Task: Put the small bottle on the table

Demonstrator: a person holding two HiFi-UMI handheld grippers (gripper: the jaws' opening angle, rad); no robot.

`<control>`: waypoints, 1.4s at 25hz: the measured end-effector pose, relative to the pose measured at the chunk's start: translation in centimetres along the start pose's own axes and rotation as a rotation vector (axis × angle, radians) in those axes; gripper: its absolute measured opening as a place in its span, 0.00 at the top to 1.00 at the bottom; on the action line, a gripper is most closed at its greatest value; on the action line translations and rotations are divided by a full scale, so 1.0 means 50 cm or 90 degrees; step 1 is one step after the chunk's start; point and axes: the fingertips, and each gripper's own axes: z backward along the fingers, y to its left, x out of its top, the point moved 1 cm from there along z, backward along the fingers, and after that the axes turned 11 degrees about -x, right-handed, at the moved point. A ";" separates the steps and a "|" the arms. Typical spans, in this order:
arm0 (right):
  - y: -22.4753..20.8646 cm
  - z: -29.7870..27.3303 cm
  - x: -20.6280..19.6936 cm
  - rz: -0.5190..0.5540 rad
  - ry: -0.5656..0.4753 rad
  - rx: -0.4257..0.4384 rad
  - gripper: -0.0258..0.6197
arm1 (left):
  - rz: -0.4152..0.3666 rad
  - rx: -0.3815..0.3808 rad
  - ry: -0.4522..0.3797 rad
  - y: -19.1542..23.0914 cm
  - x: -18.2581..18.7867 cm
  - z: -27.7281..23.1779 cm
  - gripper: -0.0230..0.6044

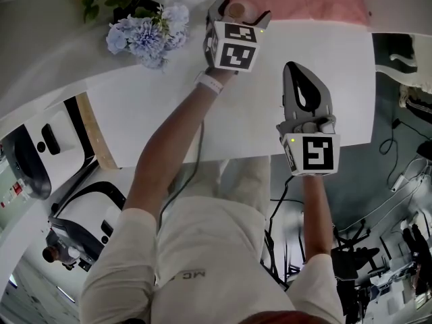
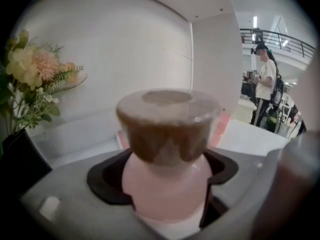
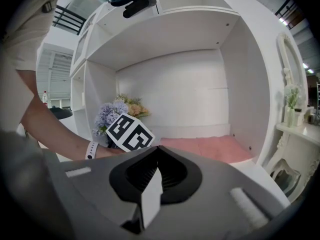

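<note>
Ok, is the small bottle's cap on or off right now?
On. In the left gripper view the brown cap sits squarely over the neck of the pink small bottle, with no gap showing between them.

My head camera looks steeply down past my arms onto the white table [image 1: 169,120]. The camera on my left gripper [image 1: 236,9] sits close against the small bottle [image 2: 167,149]. The one on my right gripper [image 1: 295,73] looks from farther back into the white alcove [image 3: 170,84]. All three views catch the flowers [image 1: 145,36].
</note>
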 end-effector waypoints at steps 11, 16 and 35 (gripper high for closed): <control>-0.007 0.006 0.003 0.002 0.001 0.000 0.97 | 0.013 0.018 0.023 0.031 -0.031 -0.031 0.31; 0.000 0.011 0.004 -0.006 0.000 -0.001 0.97 | 0.016 0.016 0.008 0.032 -0.029 -0.032 0.31; 0.031 0.051 0.009 0.012 -0.001 -0.005 0.97 | -0.005 -0.039 0.002 -0.016 -0.068 0.053 0.24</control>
